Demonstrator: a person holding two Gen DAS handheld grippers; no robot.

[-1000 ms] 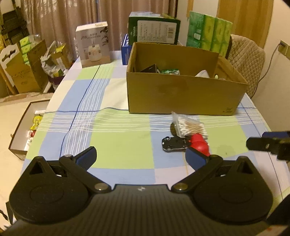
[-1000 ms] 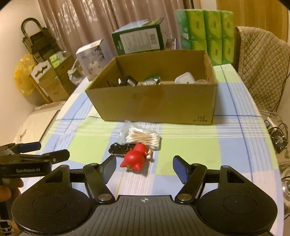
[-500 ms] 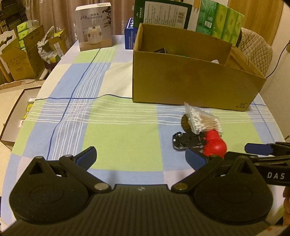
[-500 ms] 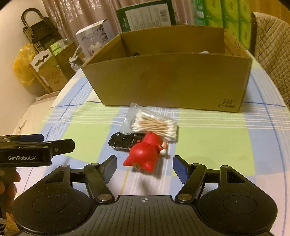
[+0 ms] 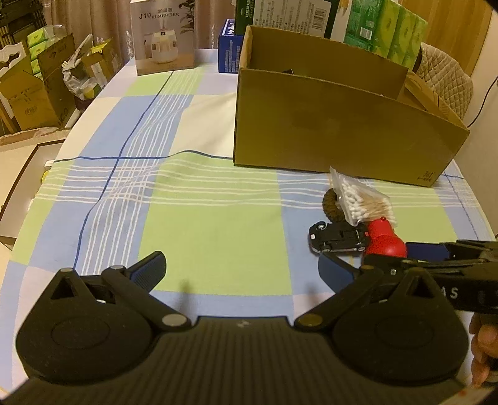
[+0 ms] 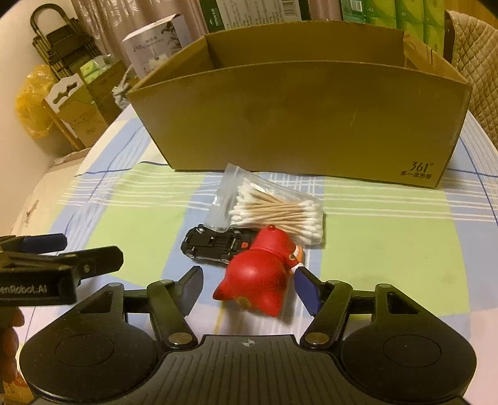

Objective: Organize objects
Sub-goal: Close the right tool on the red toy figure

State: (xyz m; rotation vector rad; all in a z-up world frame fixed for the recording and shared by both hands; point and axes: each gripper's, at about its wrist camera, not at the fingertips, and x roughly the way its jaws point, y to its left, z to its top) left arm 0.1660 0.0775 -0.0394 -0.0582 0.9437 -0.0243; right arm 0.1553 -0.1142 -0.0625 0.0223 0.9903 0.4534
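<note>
The right gripper sat low over the table with its jaws spread wide on either side of a red toy figure, which lay on its side on the checked cloth. Neither blue pad touched the toy; the right pad stood just beside it, the left pad a little apart. A black toy car lay upside down, touching the figure on its far left side. Behind both, a clear bag of cotton swabs rested partly on the car and against the figure's head. A cardboard box stood just beyond the bag, toward the table's far edge, its top open.

The left gripper hovered over bare cloth nearer the table's middle, jaws wide apart and holding nothing. In its view the red toy figure, the toy car and the swab bag lay off to its right, in front of the box, with a dark brown round thing partly hidden under the bag. The right gripper reached in from the right beside the figure.

At the table's far edge stood a white humidifier box and a blue box. Green tissue packs rose behind the cardboard box.
</note>
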